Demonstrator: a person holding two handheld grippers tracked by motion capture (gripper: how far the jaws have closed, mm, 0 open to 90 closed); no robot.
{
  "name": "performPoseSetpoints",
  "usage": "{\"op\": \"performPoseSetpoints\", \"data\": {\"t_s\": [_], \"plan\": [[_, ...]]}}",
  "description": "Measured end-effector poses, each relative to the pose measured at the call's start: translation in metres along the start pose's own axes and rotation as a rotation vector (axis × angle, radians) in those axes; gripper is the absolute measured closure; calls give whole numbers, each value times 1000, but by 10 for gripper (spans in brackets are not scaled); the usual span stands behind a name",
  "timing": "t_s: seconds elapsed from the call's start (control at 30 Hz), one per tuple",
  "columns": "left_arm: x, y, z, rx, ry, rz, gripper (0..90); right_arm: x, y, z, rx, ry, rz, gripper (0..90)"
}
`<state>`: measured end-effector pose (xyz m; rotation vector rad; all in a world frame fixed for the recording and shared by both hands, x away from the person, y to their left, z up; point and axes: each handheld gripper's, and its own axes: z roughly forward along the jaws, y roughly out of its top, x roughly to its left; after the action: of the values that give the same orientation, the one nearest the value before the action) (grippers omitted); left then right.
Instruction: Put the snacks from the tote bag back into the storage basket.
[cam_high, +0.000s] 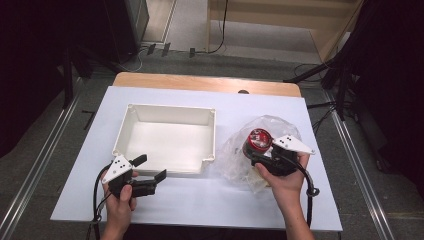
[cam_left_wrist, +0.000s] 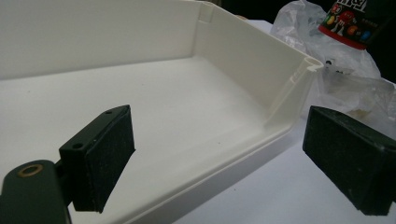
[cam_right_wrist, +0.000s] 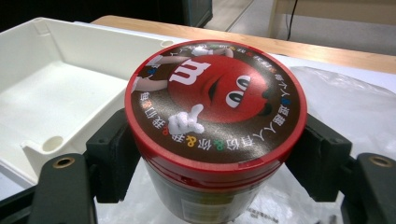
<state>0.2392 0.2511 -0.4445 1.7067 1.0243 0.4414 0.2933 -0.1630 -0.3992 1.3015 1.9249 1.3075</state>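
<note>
Round candy jar with red printed lid (cam_right_wrist: 215, 116), upright, clamped at its sides between the fingers (cam_right_wrist: 109, 158) of right gripper (cam_high: 265, 152), above crumpled clear plastic bag (cam_high: 240, 155) on white-covered desk (cam_high: 200, 200). Open white rectangular plastic tray (cam_high: 170, 137) lies to the jar's left, near, nothing between. Left gripper (cam_high: 152, 170) just beside tray's near rim, fingers spread, empty. Likely next: carry jar left, over tray wall.
</note>
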Motion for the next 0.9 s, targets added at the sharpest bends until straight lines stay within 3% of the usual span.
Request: {"op": "performPoseSetpoints", "data": {"t_s": [0.9], "plan": [[1, -2, 3, 9, 19, 24, 94, 33, 17, 21, -3, 78, -35, 257]]}}
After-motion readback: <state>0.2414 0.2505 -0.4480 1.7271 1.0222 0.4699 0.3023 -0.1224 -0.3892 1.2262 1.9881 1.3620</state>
